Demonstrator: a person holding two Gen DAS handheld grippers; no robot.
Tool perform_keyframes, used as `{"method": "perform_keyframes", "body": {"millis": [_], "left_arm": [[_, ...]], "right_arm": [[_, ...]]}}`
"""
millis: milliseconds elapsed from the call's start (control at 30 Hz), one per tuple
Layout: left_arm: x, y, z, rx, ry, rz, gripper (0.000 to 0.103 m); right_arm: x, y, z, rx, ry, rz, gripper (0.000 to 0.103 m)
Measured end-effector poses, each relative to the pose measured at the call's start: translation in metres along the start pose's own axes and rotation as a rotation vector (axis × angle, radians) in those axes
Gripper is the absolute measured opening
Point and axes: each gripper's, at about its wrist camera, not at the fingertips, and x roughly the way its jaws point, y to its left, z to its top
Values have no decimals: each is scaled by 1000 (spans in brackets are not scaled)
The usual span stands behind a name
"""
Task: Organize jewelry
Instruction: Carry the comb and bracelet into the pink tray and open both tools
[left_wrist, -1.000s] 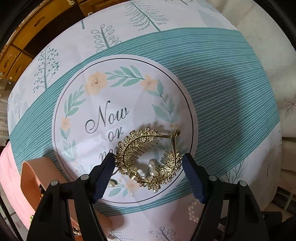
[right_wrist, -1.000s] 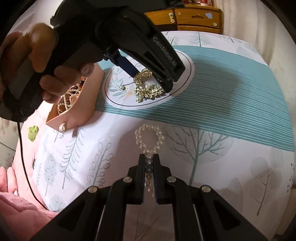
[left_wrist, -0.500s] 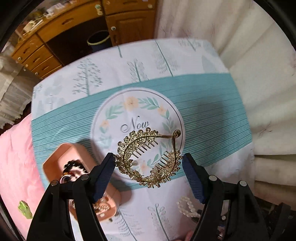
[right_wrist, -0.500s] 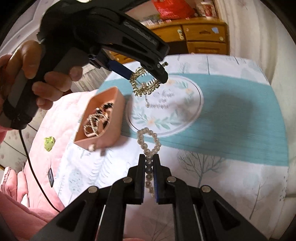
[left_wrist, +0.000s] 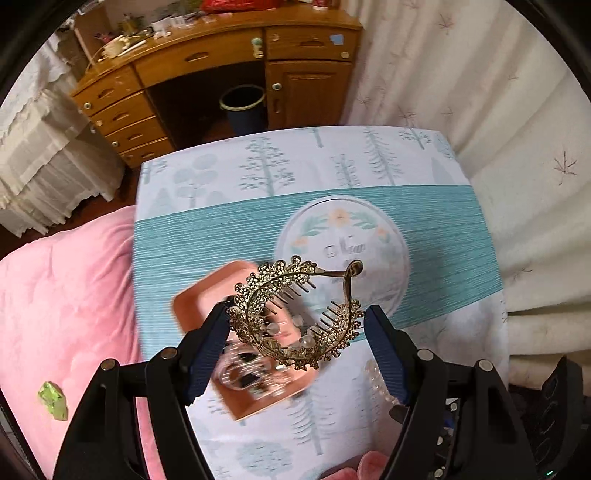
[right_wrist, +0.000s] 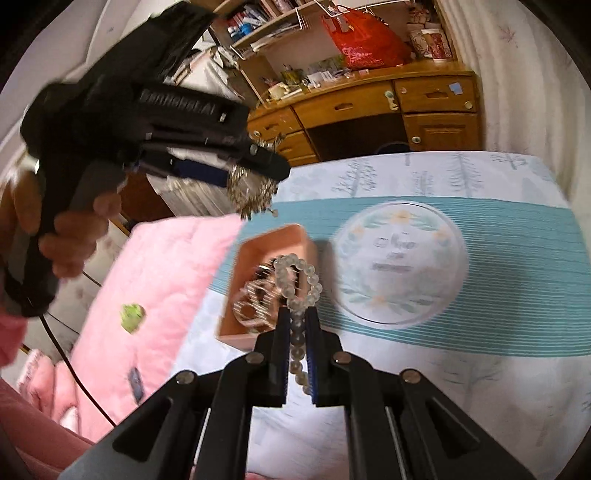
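Observation:
My left gripper (left_wrist: 295, 314) is shut on a gold tiara comb (left_wrist: 258, 295) with pearl beads, one pad on each side of its arc. It hangs high above the open pink jewelry box (left_wrist: 199, 306), which holds several pieces. In the right wrist view a hand holds the left gripper (right_wrist: 251, 173) up at the left, with the tiara (right_wrist: 251, 195) above the box (right_wrist: 258, 247). My right gripper (right_wrist: 297, 314) is shut on a white pearl bracelet (right_wrist: 291, 260), whose loop sticks out past the fingertips in front of the box. The images are motion-blurred.
The box stands on a table with a teal and white tree-print cloth (left_wrist: 443, 236). A pink quilt (left_wrist: 74, 295) with a small green object (left_wrist: 53, 400) lies to the left. A wooden desk (left_wrist: 221, 62) and a dark bin (left_wrist: 242, 107) stand behind; curtains hang on the right.
Both grippers have risen well off the table. The tiara went up from the round print and left over the pink box. The pearl bracelet was lifted off the cloth.

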Motion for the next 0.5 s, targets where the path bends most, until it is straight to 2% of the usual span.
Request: {"method": "perform_keyframes", "body": {"millis": [233,400,467,500], "left_arm": [[-2,47,-16,-32,11,1,73],[0,62,-19,-28,3,-47,75],[-2,62,-19,-25,-7,-52,88],[-4,62,-21,-26,-16,-51,90]], "right_arm": [[36,35,12,50,-14,79,8],[58,52,25,58,13,10,8],[69,53,29,88,57,-18,14],[71,52,29,102,77,-21,31]]}}
